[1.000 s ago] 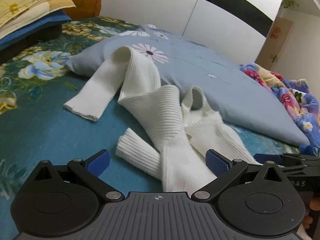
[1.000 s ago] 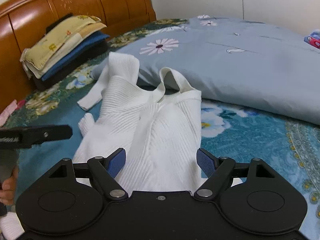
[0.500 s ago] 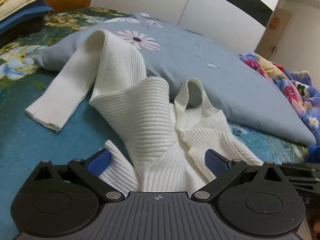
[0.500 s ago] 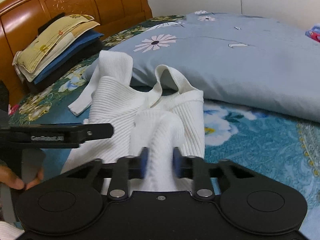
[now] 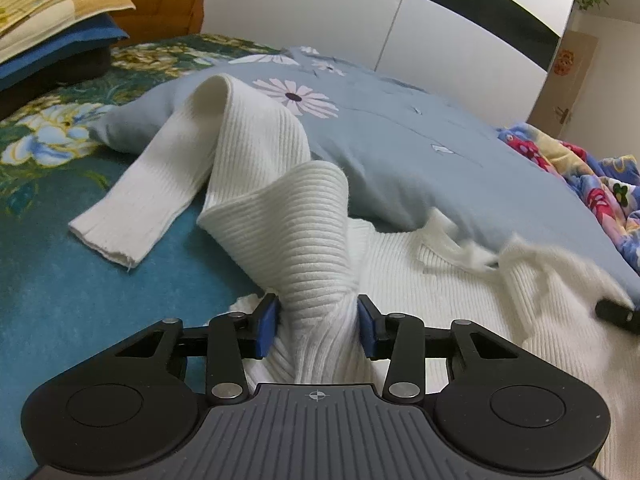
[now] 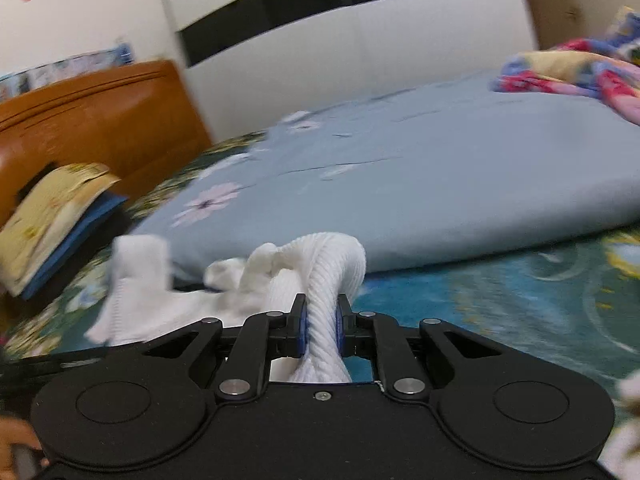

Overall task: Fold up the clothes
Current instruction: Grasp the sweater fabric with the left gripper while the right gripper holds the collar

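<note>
With both jaws just closed and clamped on the white sweater [image 5: 312, 240], left gripper [image 5: 317, 326] and right gripper [image 6: 320, 328] low in frame, spreading flat is judged next.

We are in a home bedroom: a bed [image 5: 60, 280] spread with a teal floral sheet, a wooden headboard [image 6: 100, 120] behind it, a blue-grey daisy-print pillow [image 5: 420, 152], a stack of folded bedding [image 5: 52, 28] at the head, a crumpled flowered blanket [image 5: 580, 176] and a white wardrobe [image 5: 300, 4] along the wall.
</note>
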`<state>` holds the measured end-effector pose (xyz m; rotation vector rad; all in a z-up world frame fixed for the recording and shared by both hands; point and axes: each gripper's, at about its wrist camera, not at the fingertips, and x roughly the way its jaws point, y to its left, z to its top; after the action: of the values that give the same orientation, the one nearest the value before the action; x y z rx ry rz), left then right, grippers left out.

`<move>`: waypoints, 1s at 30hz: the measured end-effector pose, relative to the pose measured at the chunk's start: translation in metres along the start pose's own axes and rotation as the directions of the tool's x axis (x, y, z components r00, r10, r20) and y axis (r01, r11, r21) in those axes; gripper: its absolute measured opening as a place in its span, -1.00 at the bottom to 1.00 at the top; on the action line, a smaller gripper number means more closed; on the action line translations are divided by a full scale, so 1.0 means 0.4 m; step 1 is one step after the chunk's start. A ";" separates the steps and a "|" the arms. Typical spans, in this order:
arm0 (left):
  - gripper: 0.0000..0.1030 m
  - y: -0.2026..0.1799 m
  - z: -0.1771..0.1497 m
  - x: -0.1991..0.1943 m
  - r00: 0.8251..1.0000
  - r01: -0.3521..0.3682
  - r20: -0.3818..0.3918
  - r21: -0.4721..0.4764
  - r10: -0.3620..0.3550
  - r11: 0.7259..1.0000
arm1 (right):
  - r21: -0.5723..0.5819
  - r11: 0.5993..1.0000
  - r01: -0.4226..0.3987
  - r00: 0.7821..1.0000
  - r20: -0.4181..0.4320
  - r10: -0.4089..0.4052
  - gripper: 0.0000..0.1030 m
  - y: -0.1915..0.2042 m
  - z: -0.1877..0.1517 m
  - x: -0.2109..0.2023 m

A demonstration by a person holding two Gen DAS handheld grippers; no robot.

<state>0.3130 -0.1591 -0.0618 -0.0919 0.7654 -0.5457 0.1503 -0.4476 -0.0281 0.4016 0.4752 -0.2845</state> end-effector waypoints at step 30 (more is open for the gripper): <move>-0.69 0.051 0.062 0.052 0.997 0.043 0.071 -0.164 -0.032 0.985 | 0.046 0.996 0.079 0.990 -0.124 -0.073 -0.57 -0.112 -0.040 0.077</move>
<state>0.3509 -0.1549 -0.0625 -0.2784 0.7426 -0.5115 0.1546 -0.4856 -0.0703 0.4529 0.6056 -0.3477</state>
